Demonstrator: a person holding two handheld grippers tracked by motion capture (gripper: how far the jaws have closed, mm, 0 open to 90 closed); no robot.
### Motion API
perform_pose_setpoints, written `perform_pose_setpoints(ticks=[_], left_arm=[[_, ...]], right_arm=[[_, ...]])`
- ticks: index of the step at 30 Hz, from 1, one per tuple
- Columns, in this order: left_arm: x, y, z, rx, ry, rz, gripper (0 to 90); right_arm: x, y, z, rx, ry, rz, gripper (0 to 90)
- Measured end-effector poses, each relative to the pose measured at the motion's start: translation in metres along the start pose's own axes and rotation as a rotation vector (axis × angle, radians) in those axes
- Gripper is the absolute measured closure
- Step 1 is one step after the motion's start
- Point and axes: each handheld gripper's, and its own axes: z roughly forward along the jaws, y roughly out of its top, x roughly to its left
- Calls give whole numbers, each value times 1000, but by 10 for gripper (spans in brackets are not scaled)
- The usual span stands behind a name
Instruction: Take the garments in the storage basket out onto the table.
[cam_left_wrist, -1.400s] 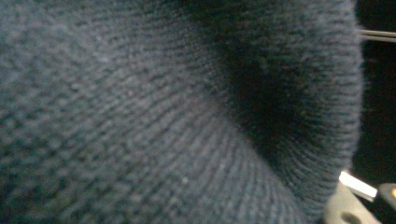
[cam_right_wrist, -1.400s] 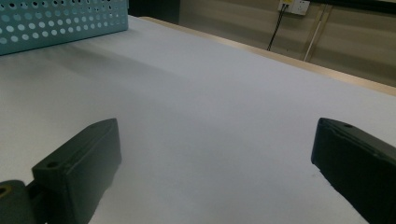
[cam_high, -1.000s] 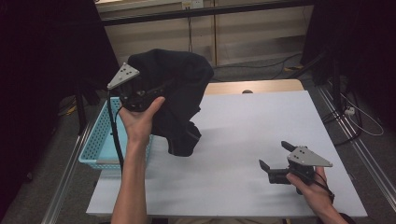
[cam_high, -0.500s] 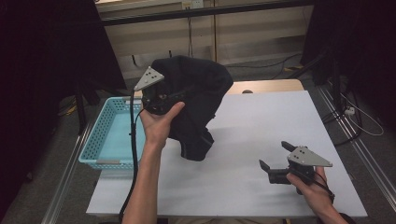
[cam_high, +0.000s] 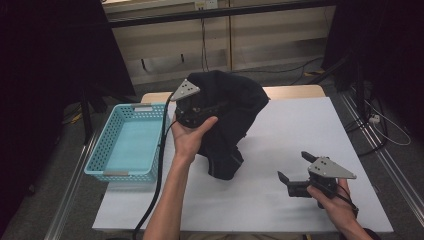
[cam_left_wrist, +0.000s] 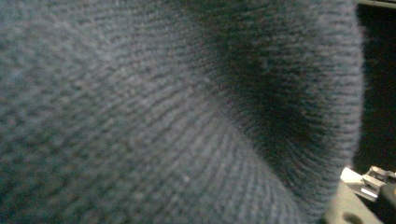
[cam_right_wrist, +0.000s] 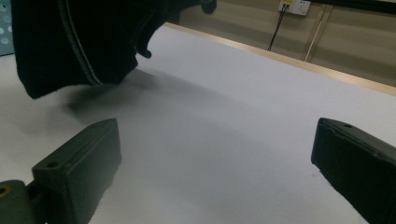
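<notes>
A black knitted garment (cam_high: 235, 115) hangs in the air over the white table (cam_high: 305, 120), its lower end touching the tabletop near the middle. My left gripper (cam_high: 196, 107) is buried in its upper folds and shut on it; the knit (cam_left_wrist: 163, 116) presses close against the left gripper view. My right gripper (cam_high: 293, 166) rests low at the table's front right, open and holding nothing. In the right gripper view its jaws stand wide apart (cam_right_wrist: 217, 158) over bare tabletop, with the garment's hanging hem (cam_right_wrist: 70, 42) farther off at the upper left.
A light blue plastic basket (cam_high: 107, 150) sits on the table's left edge, nothing visible inside it. Dark curtains and stands flank the table. Cables run along the floor beyond the far edge.
My left gripper has carried the garment to the right, from above the basket's edge to over the middle of the table. The right gripper has stayed put.
</notes>
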Motion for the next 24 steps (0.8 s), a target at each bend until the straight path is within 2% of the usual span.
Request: perform_pose_setpoints(ticks=[2,5,10,13,21,24], left_arm=[[0,-6,5,10,-9,-22,643],[0,-18,14,43,-7,-27,643],[1,-30,23,83,-6,-18,640],[1,-36,28,110,-4,2,637],[4,-59,40,196,27,42,625],[9,-66,41,213,29,21,622]], right_arm=[[0,0,0,0,0,-1,9],[0,0,0,-1,-2,-1,9],[0,0,0,0,1,-1,9],[0,0,0,1,0,0,9],[0,0,0,1,1,-3,9],[0,0,0,2,0,-2,9]])
